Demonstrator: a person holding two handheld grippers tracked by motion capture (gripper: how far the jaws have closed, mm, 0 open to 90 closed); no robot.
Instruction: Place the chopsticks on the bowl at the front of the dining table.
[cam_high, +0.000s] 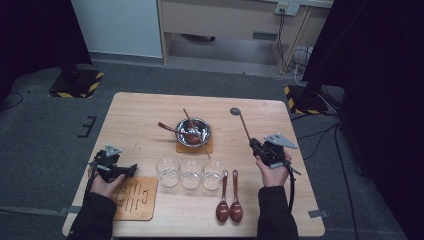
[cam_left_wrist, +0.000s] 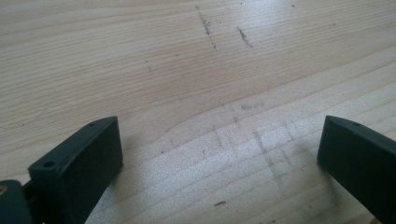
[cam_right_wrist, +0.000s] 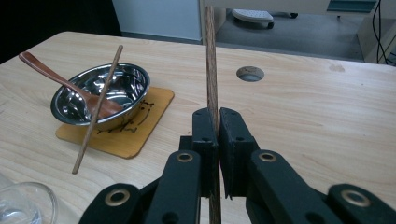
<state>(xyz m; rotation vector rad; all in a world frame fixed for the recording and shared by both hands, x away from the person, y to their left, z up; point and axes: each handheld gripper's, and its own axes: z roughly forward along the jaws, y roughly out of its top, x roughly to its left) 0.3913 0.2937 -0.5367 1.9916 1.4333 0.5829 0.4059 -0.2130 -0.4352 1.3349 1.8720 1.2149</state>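
My right gripper (cam_high: 256, 146) is shut on a dark wooden chopstick (cam_high: 243, 125), at the table's right side. In the right gripper view the chopstick (cam_right_wrist: 210, 70) stands pinched between the closed jaws (cam_right_wrist: 218, 126) and runs up and away from them. A steel bowl (cam_high: 194, 131) sits on a wooden coaster (cam_high: 195, 147) mid-table, holding a wooden spoon (cam_right_wrist: 56, 77) and a second chopstick (cam_right_wrist: 95, 116) that leans over its rim. My left gripper (cam_high: 117, 167) rests near the front left edge; its jaws (cam_left_wrist: 219, 154) are wide open over bare wood.
Three empty glasses (cam_high: 191, 174) stand in a row in front of the bowl. Two wooden spoons (cam_high: 229, 199) lie to their right. A second coaster (cam_high: 134, 197) lies by the left hand. A grey round hole (cam_high: 235, 111) is in the tabletop behind.
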